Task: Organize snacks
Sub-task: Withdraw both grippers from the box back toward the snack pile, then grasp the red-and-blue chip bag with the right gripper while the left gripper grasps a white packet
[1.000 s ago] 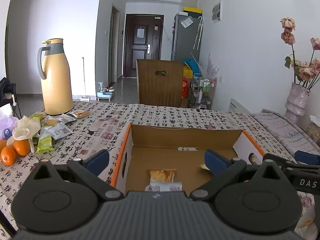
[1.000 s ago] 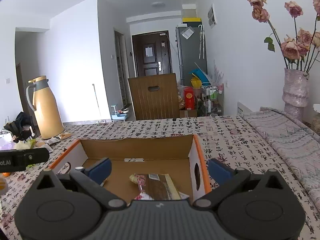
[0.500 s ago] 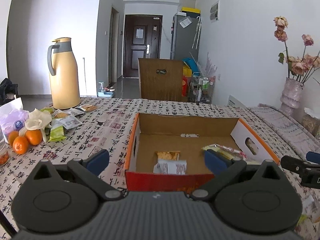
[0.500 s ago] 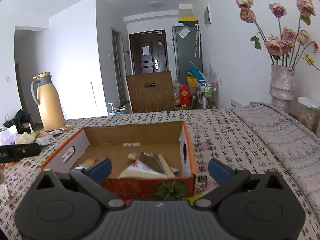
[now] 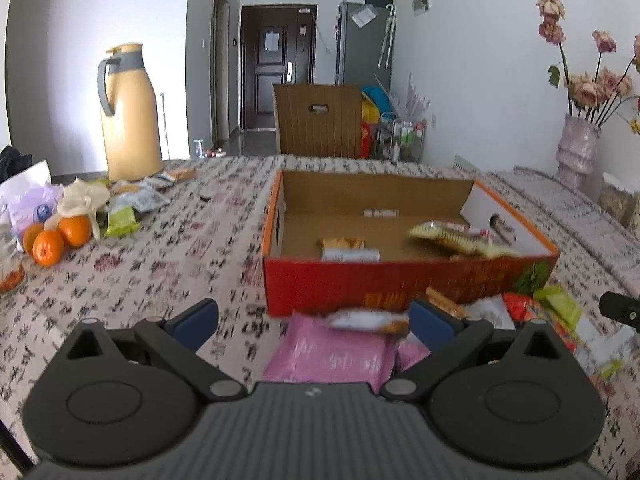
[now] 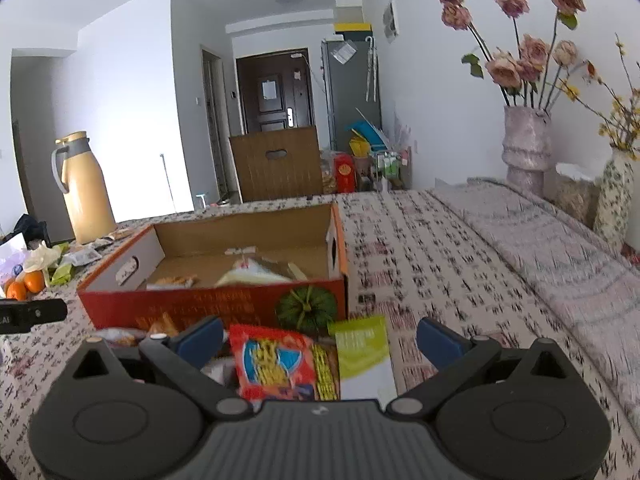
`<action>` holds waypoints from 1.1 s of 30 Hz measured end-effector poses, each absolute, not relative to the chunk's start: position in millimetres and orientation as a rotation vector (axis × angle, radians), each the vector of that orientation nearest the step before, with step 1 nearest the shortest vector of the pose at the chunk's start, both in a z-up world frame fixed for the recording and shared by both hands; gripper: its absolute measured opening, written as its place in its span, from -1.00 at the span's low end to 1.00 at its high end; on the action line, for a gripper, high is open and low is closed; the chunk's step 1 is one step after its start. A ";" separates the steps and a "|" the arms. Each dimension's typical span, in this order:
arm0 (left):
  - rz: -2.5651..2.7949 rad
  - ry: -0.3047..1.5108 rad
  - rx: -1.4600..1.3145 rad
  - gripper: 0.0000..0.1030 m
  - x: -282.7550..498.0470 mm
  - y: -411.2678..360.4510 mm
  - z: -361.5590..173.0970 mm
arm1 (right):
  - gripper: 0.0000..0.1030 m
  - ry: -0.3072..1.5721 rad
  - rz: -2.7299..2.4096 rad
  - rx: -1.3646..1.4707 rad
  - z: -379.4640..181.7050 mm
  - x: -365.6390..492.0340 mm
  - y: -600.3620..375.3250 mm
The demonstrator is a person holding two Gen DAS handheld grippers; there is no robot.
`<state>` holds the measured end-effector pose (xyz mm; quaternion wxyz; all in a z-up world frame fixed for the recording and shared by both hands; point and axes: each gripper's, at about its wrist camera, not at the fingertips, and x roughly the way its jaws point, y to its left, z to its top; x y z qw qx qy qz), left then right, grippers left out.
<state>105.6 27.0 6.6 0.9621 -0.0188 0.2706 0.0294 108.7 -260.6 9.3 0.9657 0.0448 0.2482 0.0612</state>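
My left gripper [image 5: 313,320] has a dark grey ribbed housing, with two black round-hubbed link arms, each with a triangular cut-out. Grey pivot pins sit at the joints, and the fingers [image 5: 192,323] end in blue pads. My right gripper [image 6: 320,338] is built the same; nearer the cardboard box [image 6: 208,308], blue pads tip its fingers [image 6: 440,342]. A small pale logo marks each housing's top edge.

Box [image 5: 400,284] open-topped, interior mostly free; snack pile [image 6: 304,360] crowds near wall.
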 end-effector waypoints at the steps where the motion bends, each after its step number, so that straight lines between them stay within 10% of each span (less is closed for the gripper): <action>1: 0.055 0.557 -0.040 1.00 103.5 27.5 3.3 | 1.00 0.509 0.123 0.092 6.9 107.3 -260.4; 11: 0.037 0.610 -0.018 1.00 93.7 28.9 -16.5 | 0.97 0.563 0.162 0.095 -15.7 97.6 -250.0; 18: 0.035 0.618 -0.019 1.00 93.5 27.8 -18.4 | 0.46 0.617 0.212 0.107 -23.1 112.0 -236.7; 33: 0.020 0.633 -0.024 1.00 97.1 25.1 -23.0 | 0.25 0.646 0.169 0.048 -42.5 124.5 -221.9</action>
